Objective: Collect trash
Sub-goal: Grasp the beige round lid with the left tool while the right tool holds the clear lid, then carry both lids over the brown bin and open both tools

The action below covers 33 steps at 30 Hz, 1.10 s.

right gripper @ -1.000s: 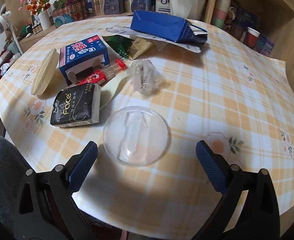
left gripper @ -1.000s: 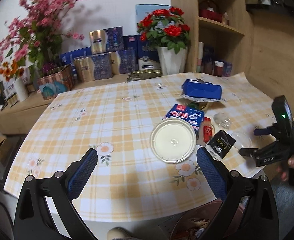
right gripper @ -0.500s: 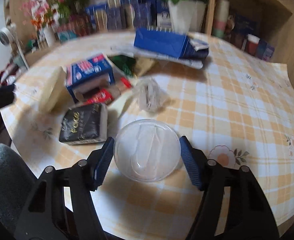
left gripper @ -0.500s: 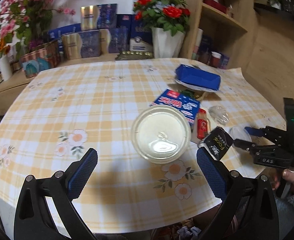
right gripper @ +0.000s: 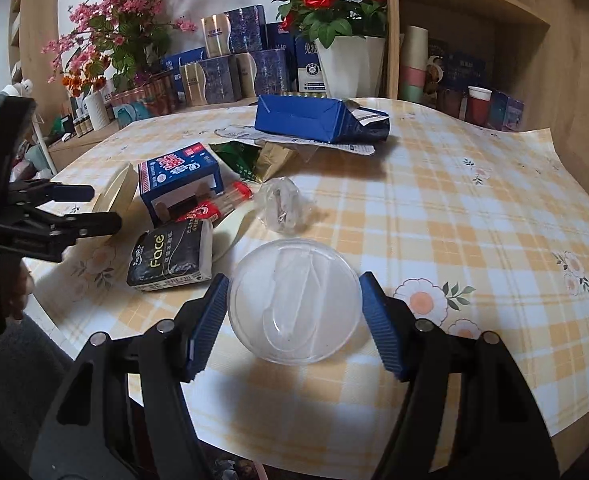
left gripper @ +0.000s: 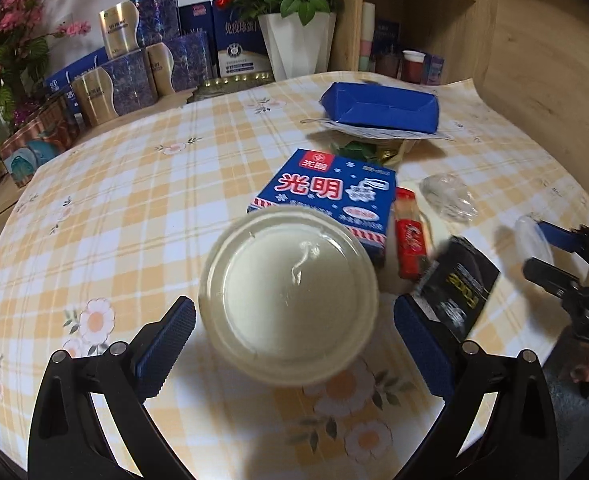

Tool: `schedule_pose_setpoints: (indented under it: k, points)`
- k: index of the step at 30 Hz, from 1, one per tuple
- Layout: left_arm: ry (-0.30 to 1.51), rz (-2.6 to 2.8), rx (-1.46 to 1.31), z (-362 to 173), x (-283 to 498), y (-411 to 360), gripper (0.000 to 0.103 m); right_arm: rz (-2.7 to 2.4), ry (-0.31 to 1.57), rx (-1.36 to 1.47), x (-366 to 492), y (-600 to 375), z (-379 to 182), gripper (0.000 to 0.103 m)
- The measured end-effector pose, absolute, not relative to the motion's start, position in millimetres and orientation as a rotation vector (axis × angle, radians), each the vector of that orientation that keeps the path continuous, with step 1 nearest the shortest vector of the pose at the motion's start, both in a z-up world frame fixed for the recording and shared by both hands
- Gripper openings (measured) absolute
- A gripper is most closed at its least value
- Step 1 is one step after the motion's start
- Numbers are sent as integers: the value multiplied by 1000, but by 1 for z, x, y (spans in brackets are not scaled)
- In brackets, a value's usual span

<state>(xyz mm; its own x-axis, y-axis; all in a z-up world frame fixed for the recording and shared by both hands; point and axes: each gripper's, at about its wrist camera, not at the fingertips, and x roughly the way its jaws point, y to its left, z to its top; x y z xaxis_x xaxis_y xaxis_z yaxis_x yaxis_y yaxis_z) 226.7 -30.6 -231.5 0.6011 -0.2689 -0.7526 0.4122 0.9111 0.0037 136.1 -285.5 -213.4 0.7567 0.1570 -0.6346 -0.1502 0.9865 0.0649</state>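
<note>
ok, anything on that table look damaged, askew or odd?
Yes. The blue carton has its near face torn open. The big blue bag lies on its side across loose wrappers, and a clear wrapper sits crumpled by them. No spill visible; the round clear lid looks intact.

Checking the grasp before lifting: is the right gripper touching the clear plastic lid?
Touching. In the right wrist view both blue pads of the right gripper meet the rim of the clear plastic lid, with no gap visible on either side.

Yellow-checked floral tablecloth point(right gripper: 474, 208); cream lid point(left gripper: 288, 294); blue carton point(left gripper: 326, 196).
</note>
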Motion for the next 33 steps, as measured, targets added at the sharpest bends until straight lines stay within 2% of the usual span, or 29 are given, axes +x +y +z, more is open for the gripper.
schedule_pose_setpoints:
  k: [7,9,13,23,33]
  points:
    - [918,-405,40,-239,256,-20,97,161,691,73,137,-297,-214,67]
    - [916,-404,2,-237,256,-15,86,160,690,81,138,-298,-214,67]
    - [901,-396,14,-231,250,-11,85,161,686,85,137,-299,-214,67]
    - [803,-437,58,-194,196,-3,84,160,665,55,131,-294,-207,67]
    - [774,-526,18,-171,115,-4,84,215,624,119,81,-296,-165,67]
